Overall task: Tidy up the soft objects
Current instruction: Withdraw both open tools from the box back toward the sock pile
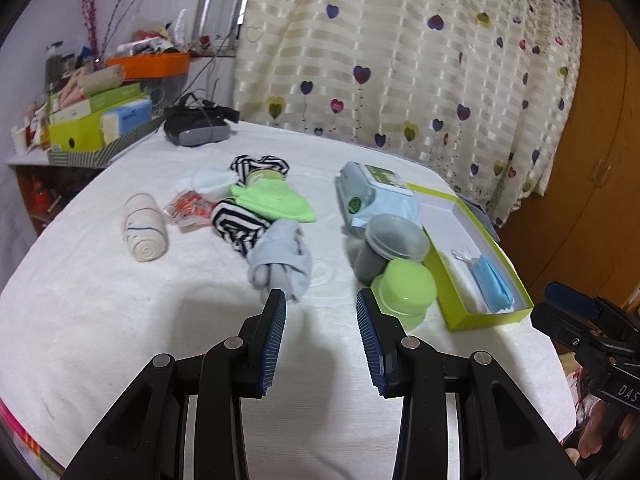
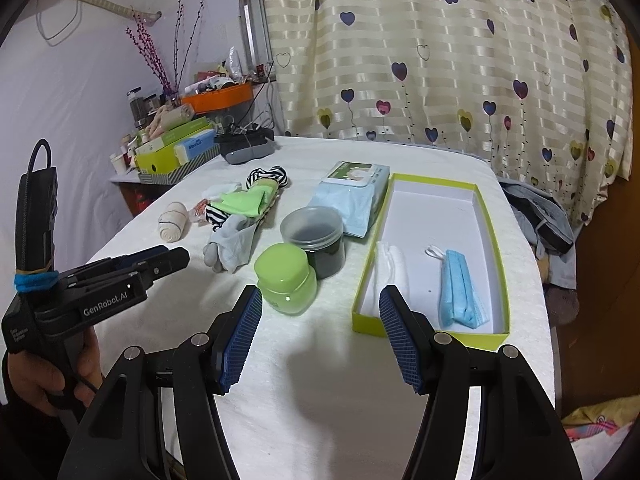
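Observation:
My left gripper (image 1: 320,293) is open over the white cloth, with nothing between its fingers. Just past its left fingertip lies a grey sock bundle (image 1: 280,260). Behind that are striped socks (image 1: 236,224), a green cloth (image 1: 272,204), a small white cloth (image 1: 208,182) and a rolled bandage (image 1: 144,228). My right gripper (image 2: 320,289) is open and empty, between a green jar (image 2: 286,280) and the near end of a yellow-green box (image 2: 494,232). A blue face mask (image 2: 460,292) and a white cloth (image 2: 390,264) lie in the box. The left gripper (image 2: 172,258) shows at the left, held by a hand.
A dark lidded jar (image 2: 316,240) and a pack of wipes (image 2: 352,196) stand behind the green jar. An orange packet (image 1: 188,208) lies beside the bandage. A black device (image 1: 198,126) sits at the table's far edge, with a cluttered shelf (image 1: 88,120) beyond. A curtain hangs behind.

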`<state>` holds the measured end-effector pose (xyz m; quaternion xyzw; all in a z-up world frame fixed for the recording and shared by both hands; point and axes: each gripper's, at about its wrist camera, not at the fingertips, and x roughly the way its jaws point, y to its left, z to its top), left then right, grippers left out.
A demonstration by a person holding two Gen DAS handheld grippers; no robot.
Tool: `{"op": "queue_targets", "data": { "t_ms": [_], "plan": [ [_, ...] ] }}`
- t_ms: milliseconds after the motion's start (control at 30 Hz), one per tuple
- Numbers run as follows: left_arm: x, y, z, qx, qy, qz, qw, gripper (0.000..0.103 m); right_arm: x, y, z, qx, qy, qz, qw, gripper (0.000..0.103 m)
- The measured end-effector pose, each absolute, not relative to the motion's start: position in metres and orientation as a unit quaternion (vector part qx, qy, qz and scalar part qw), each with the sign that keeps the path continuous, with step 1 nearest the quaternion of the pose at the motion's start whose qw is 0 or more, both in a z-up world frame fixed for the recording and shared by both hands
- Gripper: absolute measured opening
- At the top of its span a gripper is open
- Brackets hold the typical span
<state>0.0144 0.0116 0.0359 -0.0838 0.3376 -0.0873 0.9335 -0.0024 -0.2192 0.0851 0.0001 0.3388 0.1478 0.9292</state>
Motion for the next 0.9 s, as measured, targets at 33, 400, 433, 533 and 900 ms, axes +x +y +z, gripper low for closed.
{"op": "queue_targets", "data": {
  "t_ms": [33,400,433,533,900],
  "plan": [
    [0.015,0.014,0.035,-0.085,0.338,-0.085,0.933,0.036,-0.002,-0.218,0.085,0.000,0.339,0.149,0.929,0.062],
    [0.024,0.036,0.031,-0.106,0.345,-0.075,0.930,0.036,0.007,-0.198,0.086,-0.007,0.340,0.167,0.925,0.062],
    [0.026,0.037,0.031,-0.107,0.346,-0.075,0.929,0.036,0.008,-0.197,0.086,-0.008,0.341,0.168,0.925,0.062],
    [0.029,0.037,0.030,-0.107,0.347,-0.078,0.928,0.040,0.012,-0.195,0.085,-0.010,0.343,0.171,0.924,0.062],
    [0.046,0.026,0.023,-0.097,0.359,-0.085,0.924,0.040,0.025,-0.189,0.079,-0.013,0.353,0.175,0.919,0.062]
  ]
}}
